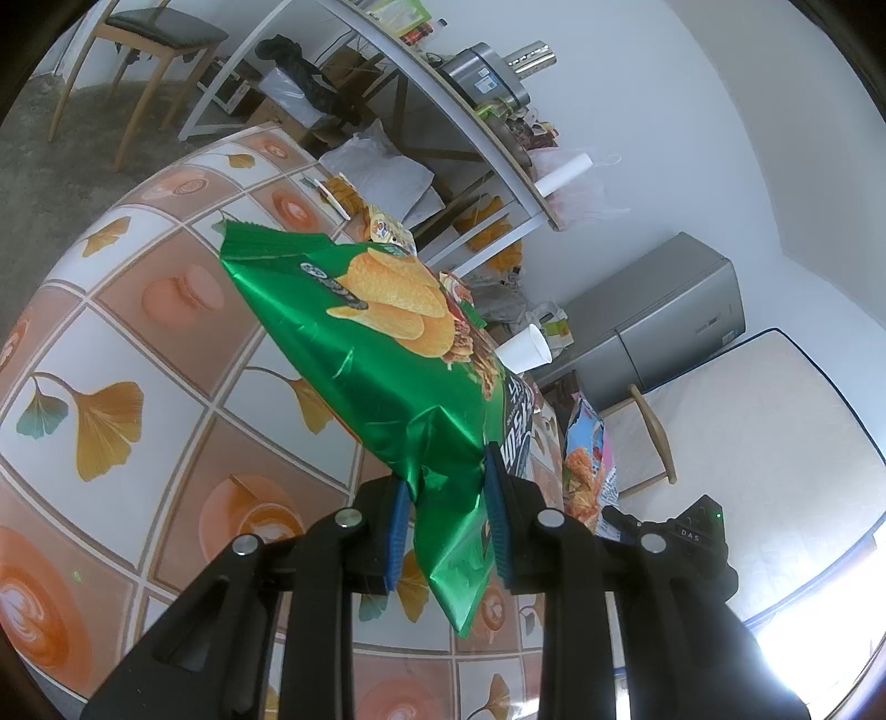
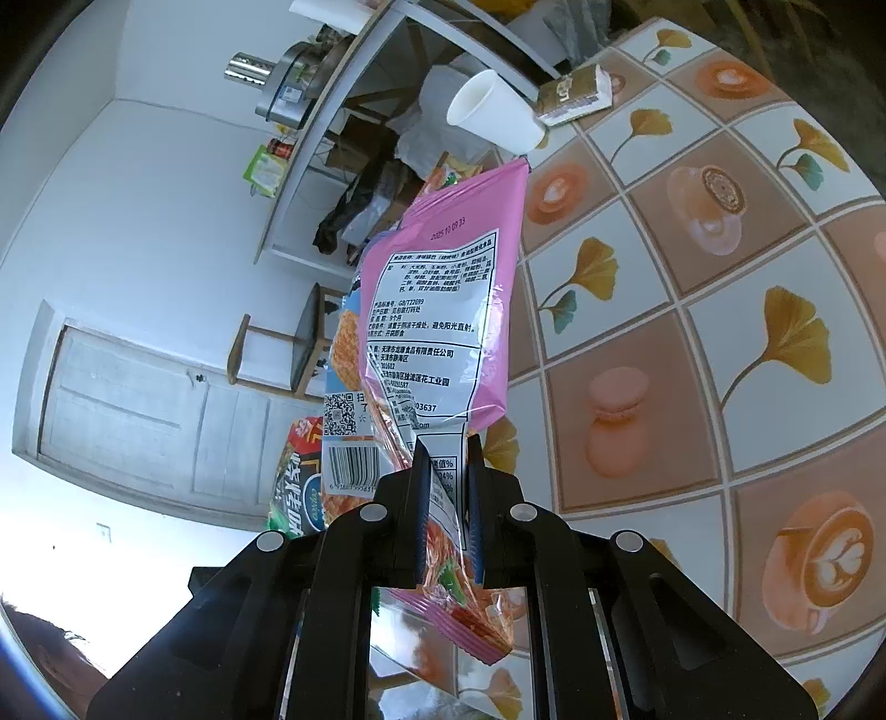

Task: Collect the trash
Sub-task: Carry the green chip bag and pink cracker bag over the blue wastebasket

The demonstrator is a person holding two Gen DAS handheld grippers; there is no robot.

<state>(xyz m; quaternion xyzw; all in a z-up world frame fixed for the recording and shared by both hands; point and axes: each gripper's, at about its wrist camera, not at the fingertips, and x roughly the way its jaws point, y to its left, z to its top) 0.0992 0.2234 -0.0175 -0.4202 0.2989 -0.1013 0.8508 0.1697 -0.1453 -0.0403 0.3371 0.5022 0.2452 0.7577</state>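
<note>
Right now both grippers carry snack packaging above the patterned surface (image 1: 138, 343). The left gripper (image 1: 448, 487) has its blue-padded fingers (image 1: 495, 509) clamped on the crumpled lower end of a green chip bag (image 1: 354, 332). That bag rises from the fingers and leans away up-left, lifted off the surface, its torn, serrated end farthest from the camera. Past it, in the left wrist view, a white paper cup (image 1: 526, 349) lies on its side near the far edge of the surface, and a few small wrappers (image 1: 387, 230) sit beyond the bag's top end. To the right of the fingers, the other gripper's pink bag (image 1: 587, 459) shows edge-on, close beside the green one.

In the right wrist view, the right gripper (image 2: 448, 471) has its fingers (image 2: 421, 487) nearly together, pinching the pink bag (image 2: 448, 310) low down. This bag stands almost upright out of the fingers with its printed back panel facing the camera, while its crinkled bottom corner hangs below them. The green bag (image 2: 293, 482) peeks out at the left, just beside the pink one. Farther off on the surface, the cup (image 2: 495, 113) lies tipped over, and a small brown packet (image 2: 576, 94) rests just beside its base. A shelf (image 1: 498, 144) and a chair (image 1: 149, 44) stand beyond the surface.
</note>
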